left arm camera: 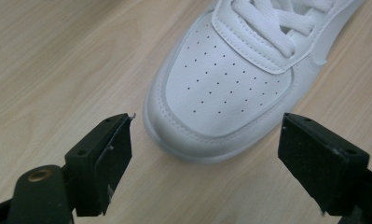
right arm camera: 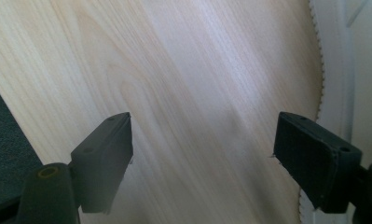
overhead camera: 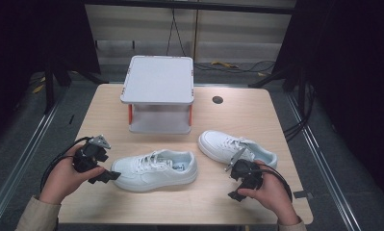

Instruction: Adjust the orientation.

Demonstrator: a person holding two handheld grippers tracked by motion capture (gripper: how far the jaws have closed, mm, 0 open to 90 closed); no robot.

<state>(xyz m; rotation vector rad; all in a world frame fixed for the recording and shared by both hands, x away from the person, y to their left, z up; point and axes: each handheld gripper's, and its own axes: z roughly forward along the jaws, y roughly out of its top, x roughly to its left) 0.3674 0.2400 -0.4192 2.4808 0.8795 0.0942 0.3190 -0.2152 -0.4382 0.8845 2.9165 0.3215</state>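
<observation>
Two white lace-up sneakers lie on the wooden table (overhead camera: 83, 120). One sneaker (overhead camera: 156, 168) is in the middle front with its toe pointing left. The other sneaker (overhead camera: 235, 148) is to its right, toe toward the stand. My left gripper (overhead camera: 107, 176) sits just off the first sneaker's toe. In the left gripper view its jaws (left arm camera: 207, 123) stand open on either side of that perforated toe (left arm camera: 221, 84), not touching it. My right gripper (overhead camera: 234, 185) hovers open over bare wood (right arm camera: 202, 121), in front of the right sneaker. A white stitched sole edge (right arm camera: 335, 70) lies at that view's right.
A white two-level stand (overhead camera: 158, 91) with orange posts stands at the back middle of the table. A dark round hole (overhead camera: 217, 100) is to its right. The table's front edge and dark floor (right arm camera: 2, 154) are close to the right gripper.
</observation>
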